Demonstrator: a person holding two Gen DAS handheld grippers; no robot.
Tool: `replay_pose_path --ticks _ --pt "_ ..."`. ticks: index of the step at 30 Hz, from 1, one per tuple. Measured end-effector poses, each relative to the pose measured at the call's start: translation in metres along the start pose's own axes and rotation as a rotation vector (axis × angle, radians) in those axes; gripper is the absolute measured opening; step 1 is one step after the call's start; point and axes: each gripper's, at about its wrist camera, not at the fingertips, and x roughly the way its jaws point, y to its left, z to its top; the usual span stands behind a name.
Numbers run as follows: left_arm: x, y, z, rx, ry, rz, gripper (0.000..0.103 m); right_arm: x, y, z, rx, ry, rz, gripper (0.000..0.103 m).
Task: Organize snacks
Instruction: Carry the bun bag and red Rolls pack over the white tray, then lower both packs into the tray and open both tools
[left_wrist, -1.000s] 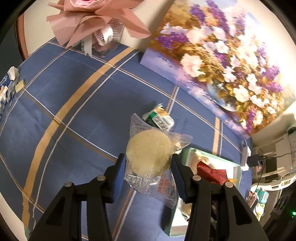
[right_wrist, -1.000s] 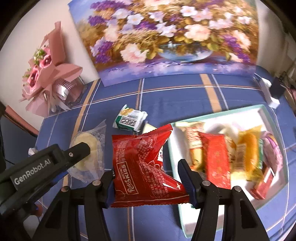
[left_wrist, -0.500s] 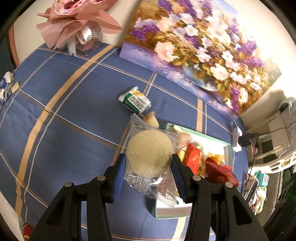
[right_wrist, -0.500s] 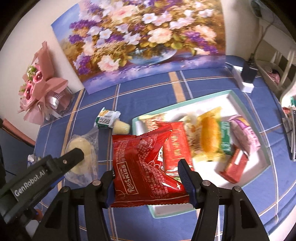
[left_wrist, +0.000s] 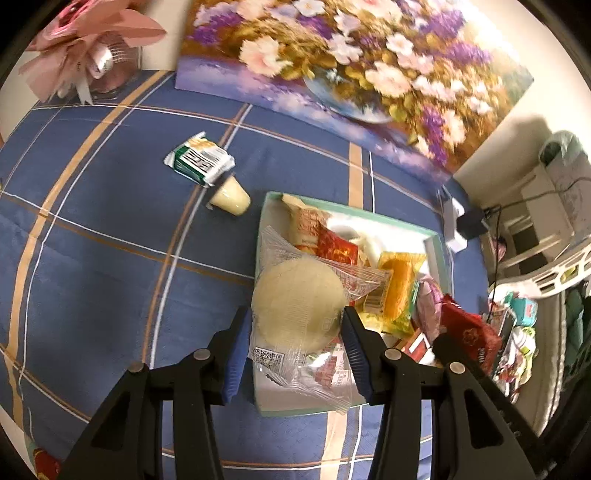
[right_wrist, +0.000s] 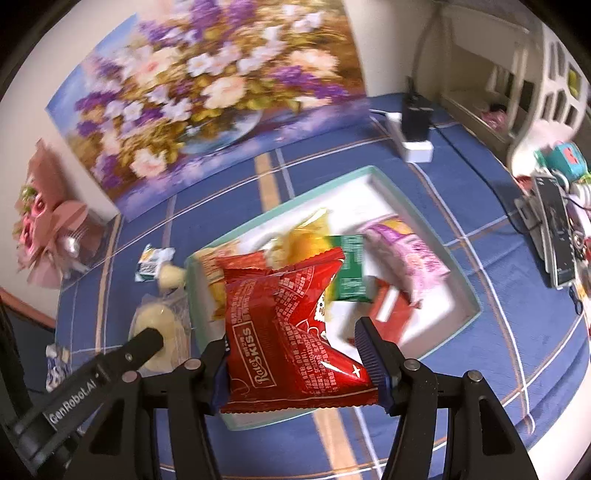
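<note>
- left wrist view: left gripper (left_wrist: 293, 328) clamping a clear-wrapped round pale cake (left_wrist: 297, 306), both blue pads pressing on the wrapper's sides.
- hanging over the near left corner of the mint-rimmed white tray (left_wrist: 434, 236), the cake packet overlapping that corner and the snacks behind it.
- already lying in the tray: an orange packet (left_wrist: 399, 284), a small red packet (left_wrist: 336, 249) and others crowding the middle.
- waiting outside on the blue plaid tablecloth (left_wrist: 92, 221): a green-and-white packet (left_wrist: 201, 162) and, just beside it, a small cream-coloured cup (left_wrist: 229, 197).
- right wrist view: right gripper (right_wrist: 293, 354) pinching a red snack bag (right_wrist: 291, 328) by its lower half, jaws closed on the crinkled foil.
- hovering above the tray's (right_wrist: 424, 206) near left part, with a purple packet (right_wrist: 413, 254) and a green packet (right_wrist: 349, 275) showing past the bag.
- showing at lower left the other gripper with its cake, beside the tray's left edge.
- judging the step: carrying two snacks to the tray at once, neither released.
- calling next for lowering each over a free patch, probably the bare white floor at the far right, then letting the jaws part.
- needing afterwards a return for the two items left on the cloth.
</note>
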Motion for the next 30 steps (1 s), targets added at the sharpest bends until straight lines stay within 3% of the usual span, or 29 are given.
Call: replay_pose_path --ticks 8,13,30 --pt "0.037 -0.008 -0.004 0.026 0.069 0.052 0.051 0.035 -0.031 -0.001 0.062 0.093 -0.028 0.062" --pt "0.047 -0.008 -0.005 0.017 0.089 0.031 0.051 0.055 -0.033 -0.006 0.054 0.138 -0.035 0.062" --pt "0.059 -0.015 -0.013 0.034 0.127 0.041 0.053 0.079 -0.023 -0.013 -0.010 0.188 -0.071 0.064"
